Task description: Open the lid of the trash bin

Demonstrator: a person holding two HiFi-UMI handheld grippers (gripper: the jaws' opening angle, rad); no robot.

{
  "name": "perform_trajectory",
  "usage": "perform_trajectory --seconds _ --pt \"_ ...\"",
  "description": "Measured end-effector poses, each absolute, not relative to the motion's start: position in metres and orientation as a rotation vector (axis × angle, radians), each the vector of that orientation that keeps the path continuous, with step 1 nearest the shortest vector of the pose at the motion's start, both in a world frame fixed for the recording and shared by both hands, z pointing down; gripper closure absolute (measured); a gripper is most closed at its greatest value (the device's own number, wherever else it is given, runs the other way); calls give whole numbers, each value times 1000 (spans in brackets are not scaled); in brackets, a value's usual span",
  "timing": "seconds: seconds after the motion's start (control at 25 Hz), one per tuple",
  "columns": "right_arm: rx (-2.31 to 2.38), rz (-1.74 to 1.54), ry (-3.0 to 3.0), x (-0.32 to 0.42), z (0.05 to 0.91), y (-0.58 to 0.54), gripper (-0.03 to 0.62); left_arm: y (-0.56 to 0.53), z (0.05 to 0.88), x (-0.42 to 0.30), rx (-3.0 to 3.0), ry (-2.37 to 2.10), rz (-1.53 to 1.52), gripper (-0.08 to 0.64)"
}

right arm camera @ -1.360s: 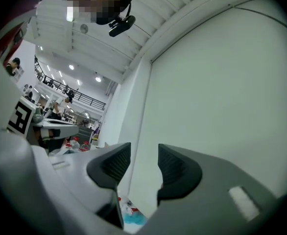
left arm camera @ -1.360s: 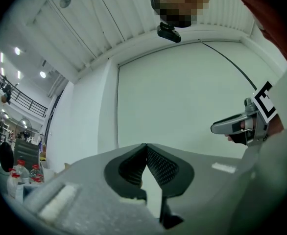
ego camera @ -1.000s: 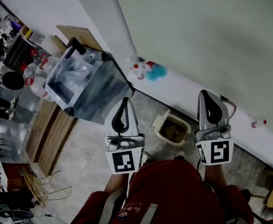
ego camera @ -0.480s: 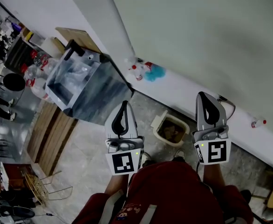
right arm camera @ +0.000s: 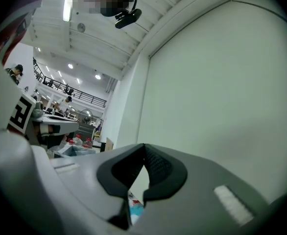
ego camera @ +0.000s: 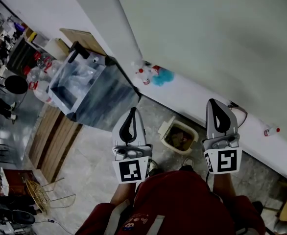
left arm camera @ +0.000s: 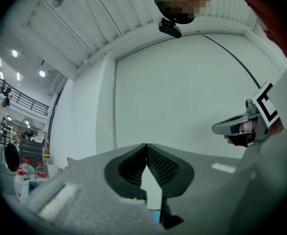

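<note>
A small beige trash bin (ego camera: 169, 126) stands on the tiled floor by a white ledge, its brownish inside showing from above. It sits between my two grippers in the head view. My left gripper (ego camera: 131, 109) is held in the air to the bin's left, its jaws shut with nothing in them. My right gripper (ego camera: 214, 102) hovers to the bin's right, also shut and empty. Both point at the pale wall. The left gripper view shows its jaws (left arm camera: 146, 146) meeting at the tips, and the right gripper view shows the same (right arm camera: 143, 146).
A large grey box (ego camera: 102, 99) with a clear liner and a black handle stands to the left. Spray bottles and a blue cloth (ego camera: 161, 75) lie on the white ledge (ego camera: 202, 94). Water bottles (ego camera: 35, 76), wooden boards (ego camera: 53, 141) and a wire rack (ego camera: 35, 195) lie further left.
Both grippers have sunk a little in the picture, side by side. Their jaws stay shut and nothing has been touched.
</note>
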State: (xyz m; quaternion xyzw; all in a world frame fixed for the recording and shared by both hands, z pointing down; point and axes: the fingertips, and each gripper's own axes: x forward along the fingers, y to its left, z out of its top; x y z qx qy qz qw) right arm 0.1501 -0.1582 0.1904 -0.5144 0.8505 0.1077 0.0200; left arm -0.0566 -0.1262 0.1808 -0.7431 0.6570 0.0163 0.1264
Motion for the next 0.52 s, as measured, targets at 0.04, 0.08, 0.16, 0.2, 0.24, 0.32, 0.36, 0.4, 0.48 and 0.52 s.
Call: perform_trajectory --seconds 0.04,0.08,0.16,0.2,0.24,0.32,0.36,0.4,0.48,0.52 --pt "-1597 335 2640 152 190 -159 593 -126 181 -55 -2167 1916 42 555" --pt "-1598 335 2639 154 189 -159 592 -127 181 -53 -2168 1916 40 555" --pt "-1597 340 2636 158 188 -161 592 -128 181 -50 -2170 1915 41 555" --pt "-1596 344 2636 159 188 -162 592 -129 181 -49 -2171 1917 43 555" --pt "-1595 346 2636 161 188 -163 592 -130 181 -47 -2172 1917 47 555" --pt "-1596 345 2636 165 189 -165 592 -133 180 -42 -2174 1909 57 555" --pt "-1597 345 2636 167 190 -166 594 -134 180 -40 -2174 1910 58 555" --pt "-1599 345 2636 170 190 -167 592 -135 181 -37 -2173 1913 57 555" --pt "-1599 348 2634 177 191 -169 593 -137 182 -31 -2171 1911 58 555" --pt "-1599 351 2633 180 191 -170 592 -138 182 -27 -2171 1910 57 555"
